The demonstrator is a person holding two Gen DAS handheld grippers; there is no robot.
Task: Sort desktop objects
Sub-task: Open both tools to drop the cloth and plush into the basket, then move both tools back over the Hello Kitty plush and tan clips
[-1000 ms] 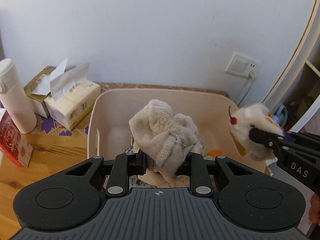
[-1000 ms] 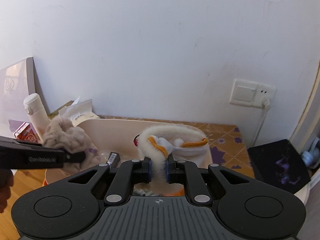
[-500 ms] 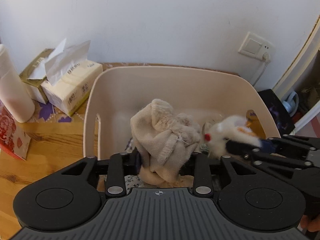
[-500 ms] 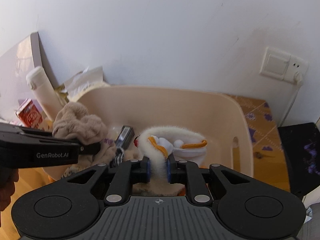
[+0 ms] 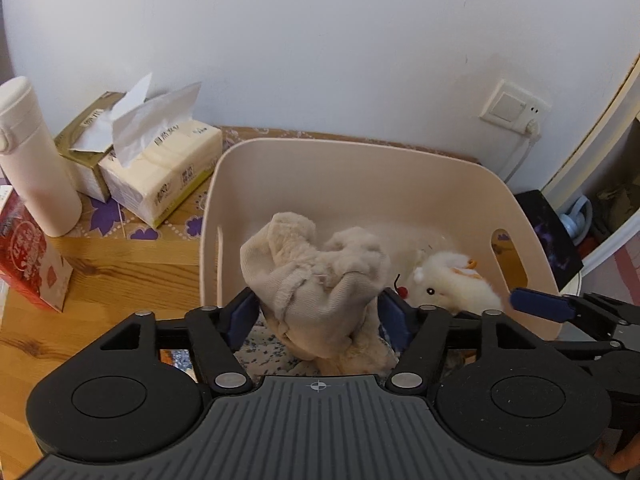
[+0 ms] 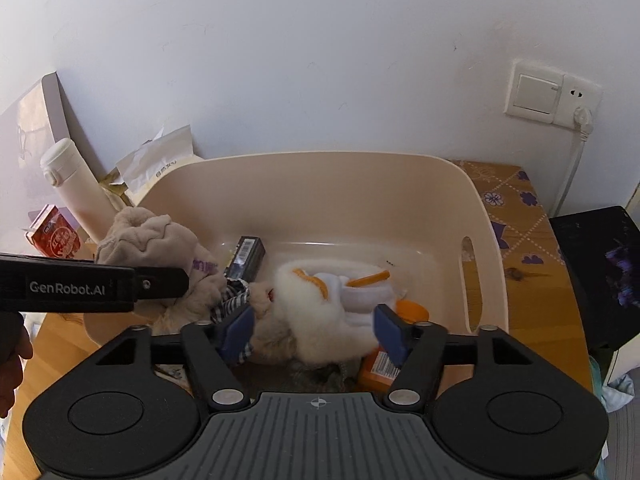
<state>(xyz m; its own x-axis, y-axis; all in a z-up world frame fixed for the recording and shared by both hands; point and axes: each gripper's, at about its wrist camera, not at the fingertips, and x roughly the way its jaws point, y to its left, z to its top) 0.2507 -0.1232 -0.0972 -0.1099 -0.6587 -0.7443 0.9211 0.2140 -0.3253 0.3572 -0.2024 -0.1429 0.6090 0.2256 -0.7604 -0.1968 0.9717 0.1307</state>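
Left of the left hand-held gripper stand one white bottle, one red carton and two tissue packs on the desk. Its jaws are opening around one beige cloth in the beige bin. The right hand-held gripper is opening around one white plush toy.

"GenRobot.AI" in white on left claw black side; other print unreadable.

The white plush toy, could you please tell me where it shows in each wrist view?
Left wrist view: white plush toy right of centre, in the beige bin.
Right wrist view: white plush toy bottom centre, between the opening right gripper pads.
Shared landmark: wall socket.
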